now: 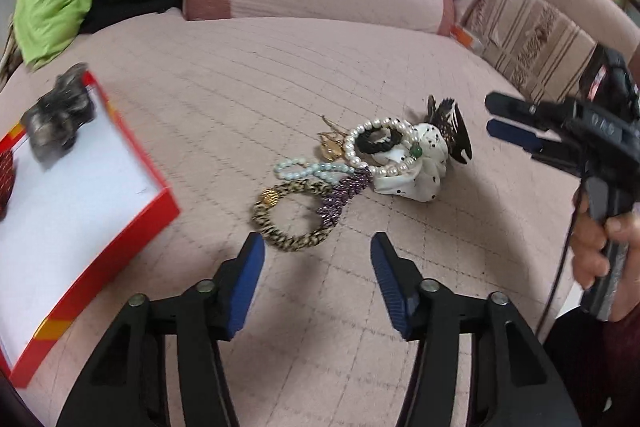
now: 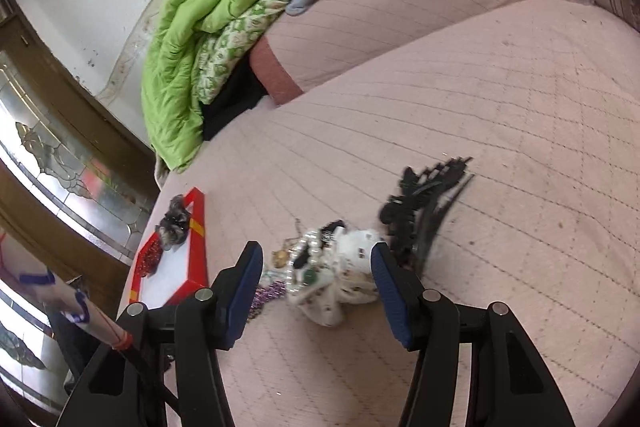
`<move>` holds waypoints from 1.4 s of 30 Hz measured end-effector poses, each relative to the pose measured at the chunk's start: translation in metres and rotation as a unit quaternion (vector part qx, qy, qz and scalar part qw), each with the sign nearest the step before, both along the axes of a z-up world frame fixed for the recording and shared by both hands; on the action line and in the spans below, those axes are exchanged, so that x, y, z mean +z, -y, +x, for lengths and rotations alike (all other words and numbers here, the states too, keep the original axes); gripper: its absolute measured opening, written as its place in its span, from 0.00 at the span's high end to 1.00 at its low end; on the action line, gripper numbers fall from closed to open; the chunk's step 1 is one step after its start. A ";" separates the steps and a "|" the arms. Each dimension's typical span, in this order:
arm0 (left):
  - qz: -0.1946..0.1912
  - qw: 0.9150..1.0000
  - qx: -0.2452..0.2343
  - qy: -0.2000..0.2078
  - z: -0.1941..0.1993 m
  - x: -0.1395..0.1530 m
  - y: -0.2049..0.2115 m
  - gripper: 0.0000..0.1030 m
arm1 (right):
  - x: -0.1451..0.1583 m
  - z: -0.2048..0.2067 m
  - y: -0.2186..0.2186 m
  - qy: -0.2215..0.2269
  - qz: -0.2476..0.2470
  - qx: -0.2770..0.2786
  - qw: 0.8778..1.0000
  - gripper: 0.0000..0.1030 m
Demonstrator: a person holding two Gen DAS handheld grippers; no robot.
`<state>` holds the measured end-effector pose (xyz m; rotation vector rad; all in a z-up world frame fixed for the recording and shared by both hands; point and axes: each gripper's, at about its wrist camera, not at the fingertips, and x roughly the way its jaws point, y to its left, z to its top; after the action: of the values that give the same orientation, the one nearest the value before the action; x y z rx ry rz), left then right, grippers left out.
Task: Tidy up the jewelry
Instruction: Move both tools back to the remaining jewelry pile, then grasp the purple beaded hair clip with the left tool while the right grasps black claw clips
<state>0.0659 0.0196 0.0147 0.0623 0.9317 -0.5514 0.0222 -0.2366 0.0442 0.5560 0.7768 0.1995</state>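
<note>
Jewelry pile (image 1: 360, 163) mid-bed (image 1: 240, 75), long axis diagonal, leopard bracelet (image 1: 288, 219) nearest left gripper (image 1: 318, 255); open quilt all round pile. Red box (image 1: 132, 227) at bed's left edge, well apart. Left gripper jaws apart, empty. Right gripper (image 2: 318, 267) jaws apart, empty, just short of pile

Both wrist views close, angled down – share jewelry pile (image 1: 360, 163) on bed (image 2: 500, 131).
</note>
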 end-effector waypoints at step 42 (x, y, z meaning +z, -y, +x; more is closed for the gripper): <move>0.010 0.999 -0.032 0.023 0.036 -0.013 0.043 0.67 | -0.029 0.019 0.048 -0.050 0.032 -0.082 0.995 0.34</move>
<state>0.1018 -0.0234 0.0020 0.1216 0.8931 -0.5978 0.0412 -0.2850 0.0151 0.6915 0.8191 0.0462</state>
